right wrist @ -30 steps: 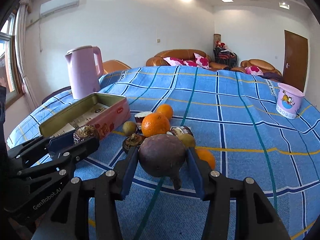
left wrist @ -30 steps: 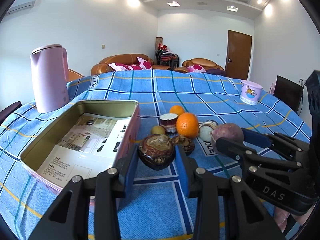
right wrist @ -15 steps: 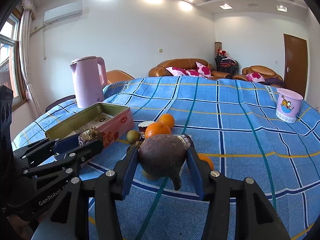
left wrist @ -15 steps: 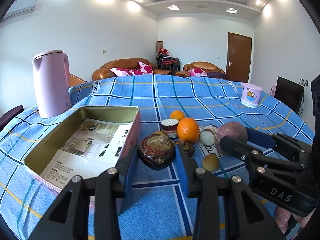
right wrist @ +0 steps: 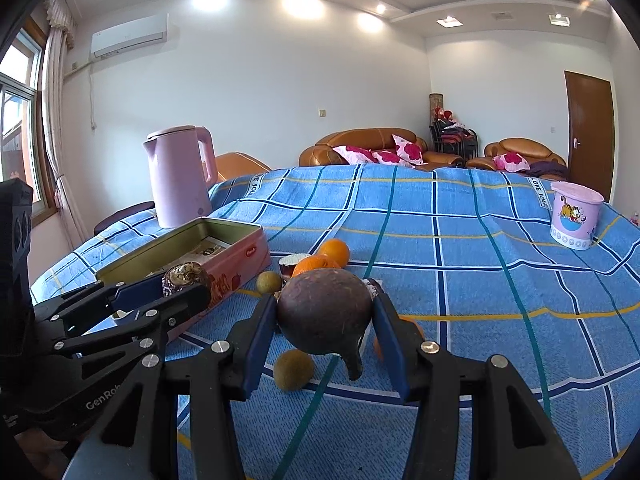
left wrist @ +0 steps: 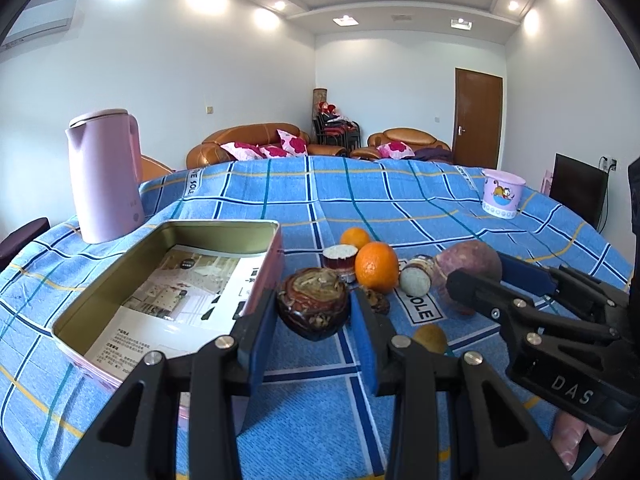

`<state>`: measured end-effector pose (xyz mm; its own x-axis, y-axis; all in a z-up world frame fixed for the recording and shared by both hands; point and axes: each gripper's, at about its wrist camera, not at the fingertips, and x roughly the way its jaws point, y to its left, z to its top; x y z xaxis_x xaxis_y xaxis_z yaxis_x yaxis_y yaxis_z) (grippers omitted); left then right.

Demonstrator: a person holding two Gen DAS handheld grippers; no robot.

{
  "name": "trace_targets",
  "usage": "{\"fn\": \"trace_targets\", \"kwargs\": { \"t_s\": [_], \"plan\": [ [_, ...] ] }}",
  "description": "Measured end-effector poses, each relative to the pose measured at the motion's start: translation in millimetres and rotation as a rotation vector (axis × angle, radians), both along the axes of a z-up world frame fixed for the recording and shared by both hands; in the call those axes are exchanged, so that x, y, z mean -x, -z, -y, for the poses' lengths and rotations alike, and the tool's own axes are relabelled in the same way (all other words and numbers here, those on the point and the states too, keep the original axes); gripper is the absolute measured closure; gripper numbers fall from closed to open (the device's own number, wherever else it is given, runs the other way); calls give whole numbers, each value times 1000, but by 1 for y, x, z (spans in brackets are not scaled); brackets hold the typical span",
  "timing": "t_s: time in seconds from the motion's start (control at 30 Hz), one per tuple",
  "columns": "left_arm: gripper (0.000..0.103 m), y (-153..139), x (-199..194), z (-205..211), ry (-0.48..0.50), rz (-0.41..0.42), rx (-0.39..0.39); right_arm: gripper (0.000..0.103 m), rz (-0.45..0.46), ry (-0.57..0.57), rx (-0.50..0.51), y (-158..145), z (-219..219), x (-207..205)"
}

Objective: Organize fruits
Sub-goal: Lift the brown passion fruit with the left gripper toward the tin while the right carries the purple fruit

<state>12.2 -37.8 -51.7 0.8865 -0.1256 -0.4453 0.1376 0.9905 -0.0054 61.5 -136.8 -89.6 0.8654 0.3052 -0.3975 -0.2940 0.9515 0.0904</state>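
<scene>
My left gripper (left wrist: pixel 314 320) is shut on a dark brown mangosteen half (left wrist: pixel 313 302), held above the cloth just right of the open pink tin (left wrist: pixel 168 280). My right gripper (right wrist: pixel 324 320) is shut on a round purple fruit (right wrist: pixel 324 318) with a stalk, held above the table. It also shows in the left wrist view (left wrist: pixel 470 266). On the cloth lie two oranges (left wrist: pixel 376 266), a cut mangosteen half (left wrist: pixel 340 256), another half (left wrist: pixel 416 278) and small brown-green fruits (right wrist: pixel 293 369).
A pink kettle (left wrist: pixel 105 184) stands behind the tin at the left. A pink cartoon cup (left wrist: pixel 502 194) stands far right. The tin holds a printed leaflet (left wrist: pixel 180 300). The table has a blue checked cloth (right wrist: pixel 480 264); sofas stand beyond it.
Both grippers have risen with their fruit still held. The fruit pile now sits lower and farther below them, and a small brown-green fruit has come into view under the right gripper.
</scene>
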Motion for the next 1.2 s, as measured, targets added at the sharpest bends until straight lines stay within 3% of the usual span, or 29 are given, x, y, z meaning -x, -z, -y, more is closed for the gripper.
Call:
{"fn": "trace_targets", "kwargs": {
  "t_s": [0.6,0.9,1.2],
  "plan": [
    [64,-10,10,-1,-22,70,-32,52,64,13,4,-6,0,12],
    [64,-29,13,-19,-71,103,-35,52,90,-44,-19,-39,-11,11],
    [64,-31,-12,-59,-154,49,-51,52,70,-145,-38,-64,-45,-7]
  ]
}}
